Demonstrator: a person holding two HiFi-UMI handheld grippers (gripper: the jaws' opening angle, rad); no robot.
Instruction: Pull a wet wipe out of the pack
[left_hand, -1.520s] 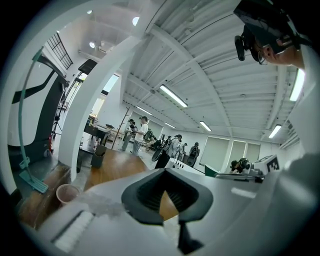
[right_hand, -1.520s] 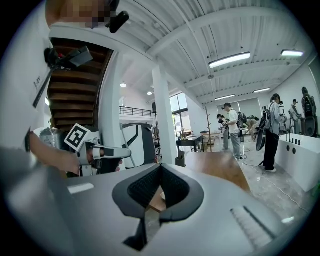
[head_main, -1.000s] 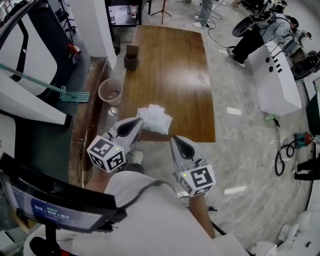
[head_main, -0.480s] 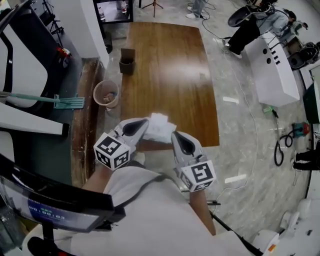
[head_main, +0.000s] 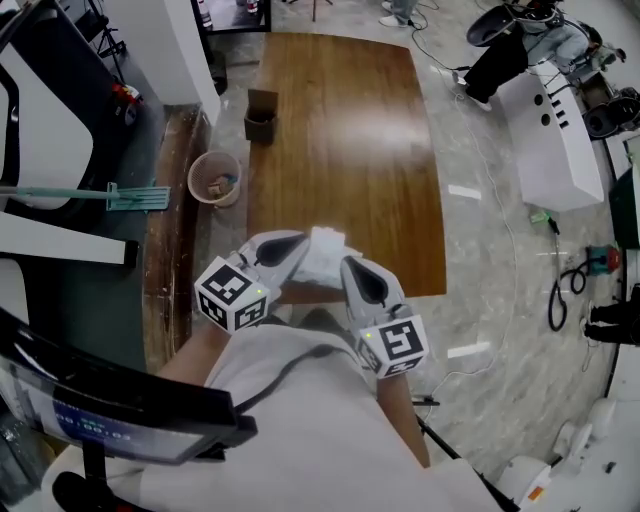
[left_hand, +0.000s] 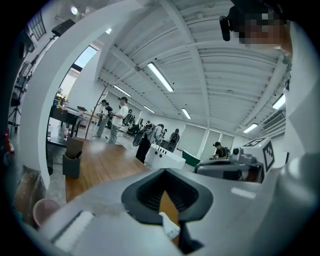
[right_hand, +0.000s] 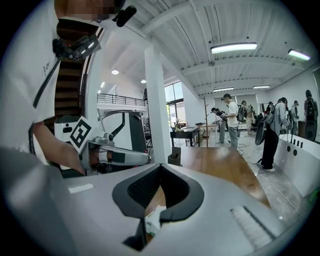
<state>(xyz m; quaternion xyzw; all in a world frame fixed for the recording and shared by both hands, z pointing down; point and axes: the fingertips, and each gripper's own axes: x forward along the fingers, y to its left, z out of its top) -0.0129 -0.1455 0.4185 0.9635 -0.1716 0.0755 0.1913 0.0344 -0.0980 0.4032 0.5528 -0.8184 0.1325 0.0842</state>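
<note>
We hold the left gripper (head_main: 297, 244) and the right gripper (head_main: 348, 268) close together above the near edge of the wooden table (head_main: 340, 130). The white wet wipe pack (head_main: 325, 252) hangs between them. Both pairs of jaws are clenched, each pinching a white edge of the pack. A small brown box (head_main: 262, 113) stands at the far left corner.

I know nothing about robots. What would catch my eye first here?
At the near end of a long glossy brown wooden table, the grey left gripper and the grey right gripper are both clamped on a white wet-wipe pack held between them. A pinkish round bucket stands on the floor left of the table.
</note>
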